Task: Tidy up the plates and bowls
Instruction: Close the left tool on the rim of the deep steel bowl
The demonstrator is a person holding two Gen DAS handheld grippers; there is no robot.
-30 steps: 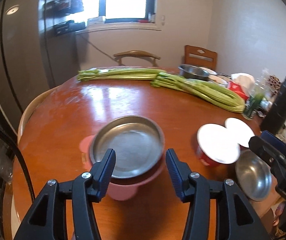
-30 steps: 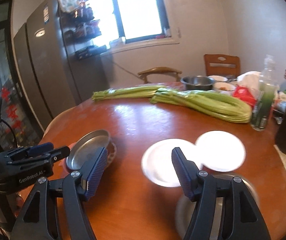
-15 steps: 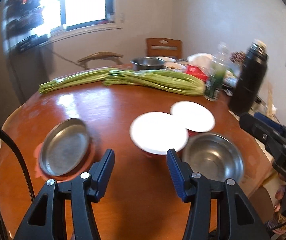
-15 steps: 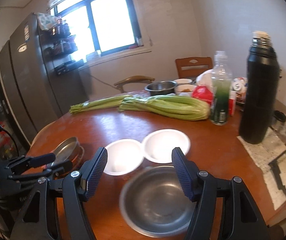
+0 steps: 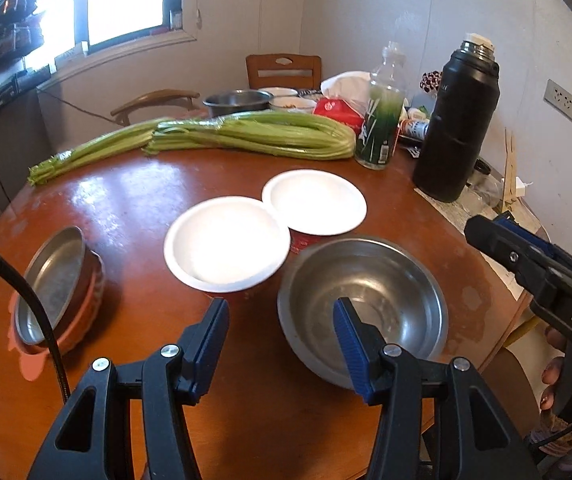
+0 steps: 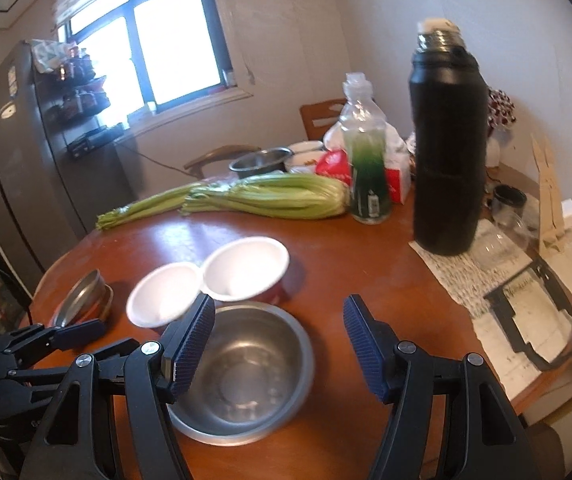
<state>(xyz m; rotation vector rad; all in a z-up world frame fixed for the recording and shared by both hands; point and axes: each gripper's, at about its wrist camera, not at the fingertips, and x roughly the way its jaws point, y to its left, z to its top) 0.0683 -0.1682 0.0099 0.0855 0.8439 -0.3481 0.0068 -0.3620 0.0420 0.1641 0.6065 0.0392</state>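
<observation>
1. Both views have swung rightward since a second ago; the steel bowl (image 5: 363,308), then at the right edge of the left wrist view, now sits just ahead of both grippers.
2. The steel bowl rests near the edge of the round wooden table (image 5: 134,196); beside it, two white-lined red bowls (image 5: 226,242) touch rim to rim; the steel plate (image 5: 54,280) lies well to the left on a pink plate (image 5: 32,364).
3. The left gripper (image 5: 281,336) hangs over the table, jaws apart, empty; the right gripper (image 6: 278,338) is likewise spread and empty above the steel bowl.
4. Farther back: celery (image 5: 254,134), a green bottle (image 5: 379,120), a black thermos (image 5: 455,120).
</observation>
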